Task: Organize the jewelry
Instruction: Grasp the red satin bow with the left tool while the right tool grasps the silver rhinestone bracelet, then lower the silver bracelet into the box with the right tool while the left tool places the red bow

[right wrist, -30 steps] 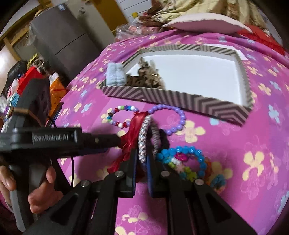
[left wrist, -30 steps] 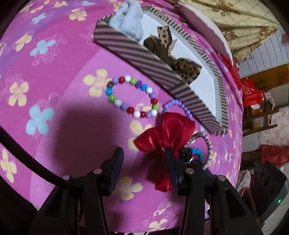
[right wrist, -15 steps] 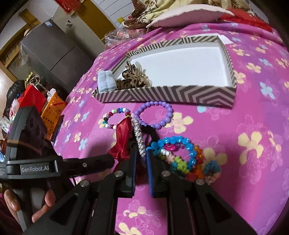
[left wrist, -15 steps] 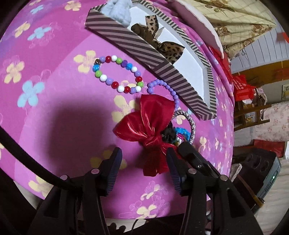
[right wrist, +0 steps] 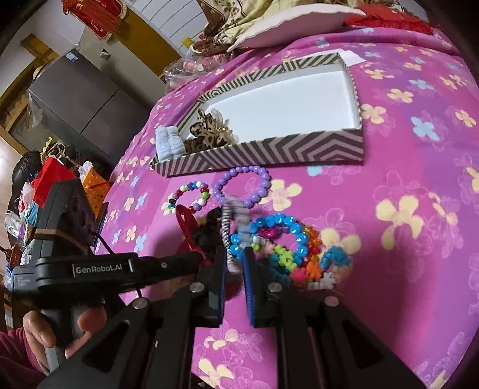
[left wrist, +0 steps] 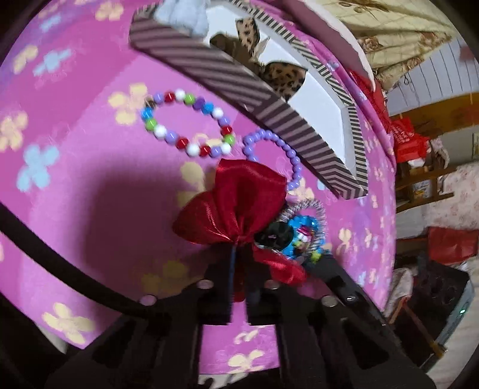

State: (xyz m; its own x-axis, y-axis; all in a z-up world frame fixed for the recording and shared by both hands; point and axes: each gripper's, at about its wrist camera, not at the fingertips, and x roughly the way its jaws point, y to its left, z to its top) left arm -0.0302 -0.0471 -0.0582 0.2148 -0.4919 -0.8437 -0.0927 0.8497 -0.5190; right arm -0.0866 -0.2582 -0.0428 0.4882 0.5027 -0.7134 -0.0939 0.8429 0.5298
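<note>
On the pink flowered cloth lies a red satin bow (left wrist: 239,203). My left gripper (left wrist: 238,269) is closing tight on its knot, and the pads press the ribbon. My right gripper (right wrist: 235,263) is shut on a silver braided bracelet (right wrist: 227,230), which stands on edge beside a black hair tie (right wrist: 209,230) and a blue bead bracelet (right wrist: 278,233). A multicoloured bead bracelet (left wrist: 188,122) and a purple bead bracelet (left wrist: 287,155) lie flat in front of the striped box (right wrist: 269,149). A leopard bow (right wrist: 209,134) and a pale blue scrunchie (right wrist: 169,143) sit in the box's left end.
A heap of bright bead bracelets (right wrist: 302,263) lies right of my right gripper. A hand (right wrist: 45,329) grips the left tool's handle, and its black cable (left wrist: 60,269) crosses the cloth. A white pillow (right wrist: 299,24) lies behind the box. Bags and a grey cabinet stand off the left edge.
My left jaws, wide apart half a second ago, have come together on the red bow's knot. The right gripper has rolled a little and still pinches the silver bracelet.
</note>
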